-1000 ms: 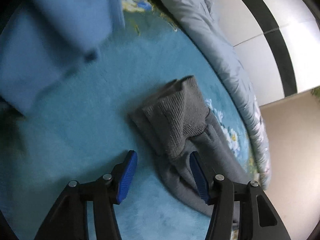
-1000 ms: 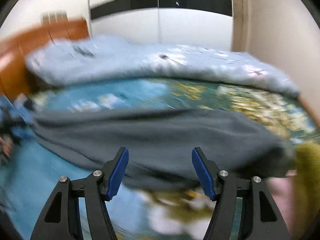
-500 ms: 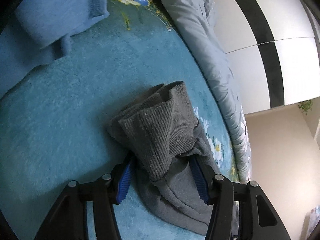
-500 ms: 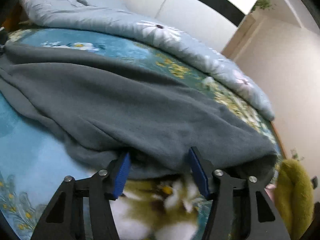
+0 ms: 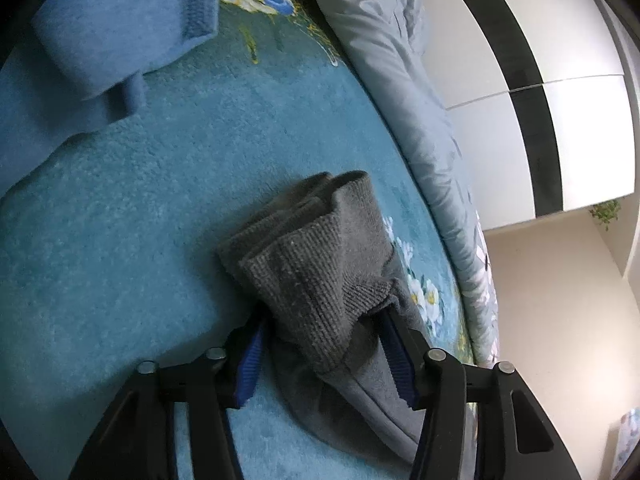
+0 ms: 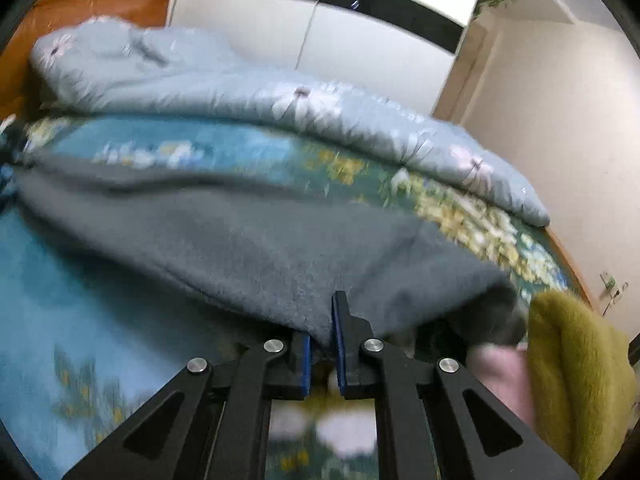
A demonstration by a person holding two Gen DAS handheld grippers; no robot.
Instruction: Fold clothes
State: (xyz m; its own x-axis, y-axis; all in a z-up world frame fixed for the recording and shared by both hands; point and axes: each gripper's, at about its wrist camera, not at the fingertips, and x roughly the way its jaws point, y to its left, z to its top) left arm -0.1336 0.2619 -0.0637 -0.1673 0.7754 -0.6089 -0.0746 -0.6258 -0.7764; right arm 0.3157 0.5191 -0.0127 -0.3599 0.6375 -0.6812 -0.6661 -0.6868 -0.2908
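Observation:
A grey fleece garment (image 6: 248,240) lies stretched across the teal floral bedspread (image 6: 80,280). Its ribbed cuff end (image 5: 316,264) shows in the left wrist view. My left gripper (image 5: 324,352) is open, its blue pads on either side of the cuff, with the fabric between them. My right gripper (image 6: 322,332) is shut on the near edge of the grey garment, which bunches over its pads.
A folded blue garment (image 5: 112,28) lies at the top left of the left wrist view. A pale blue floral duvet (image 6: 248,92) runs along the far side of the bed. An olive garment (image 6: 580,360) and a pink one (image 6: 500,372) lie at the right.
My right gripper moved onto the grey garment's edge and closed on it. My left gripper advanced until the ribbed cuff lay between its open pads.

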